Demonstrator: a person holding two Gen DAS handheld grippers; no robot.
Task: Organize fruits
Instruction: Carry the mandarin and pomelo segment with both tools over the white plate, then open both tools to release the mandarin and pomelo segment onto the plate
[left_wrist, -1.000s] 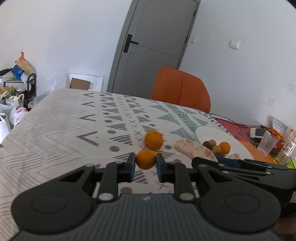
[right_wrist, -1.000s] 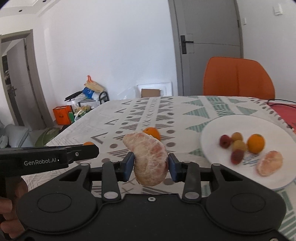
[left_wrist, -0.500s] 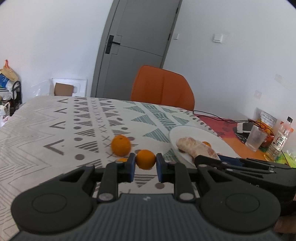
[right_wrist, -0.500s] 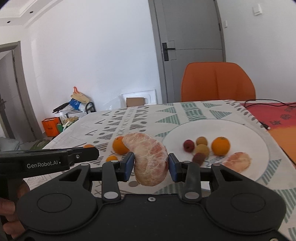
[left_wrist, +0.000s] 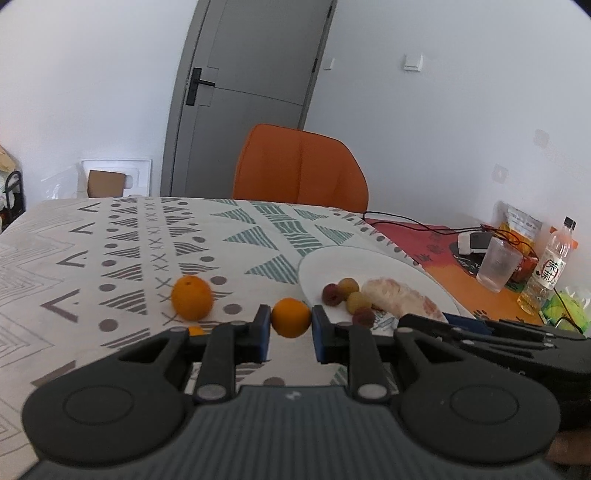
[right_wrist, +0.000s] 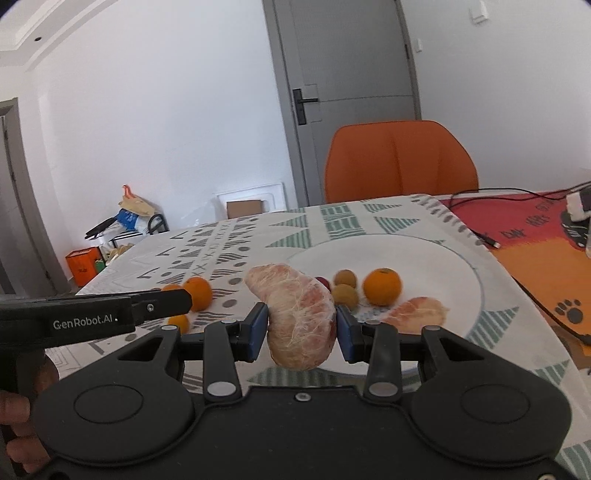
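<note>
My left gripper is shut on a small orange, held above the patterned cloth just left of the white plate. A second orange lies on the cloth to its left. My right gripper is shut on a peeled pomelo segment over the plate's near left edge. On the plate lie an orange, another pomelo segment and several small round fruits. In the left wrist view the right gripper's segment hangs over the plate.
An orange chair stands at the table's far side. Right of the plate are a red mat with cables, a glass cup and a bottle. Two more small oranges lie on the cloth at the left.
Both grippers have moved to the right toward the plate, each still holding its fruit. The plate now sits closer and more central in both views.
</note>
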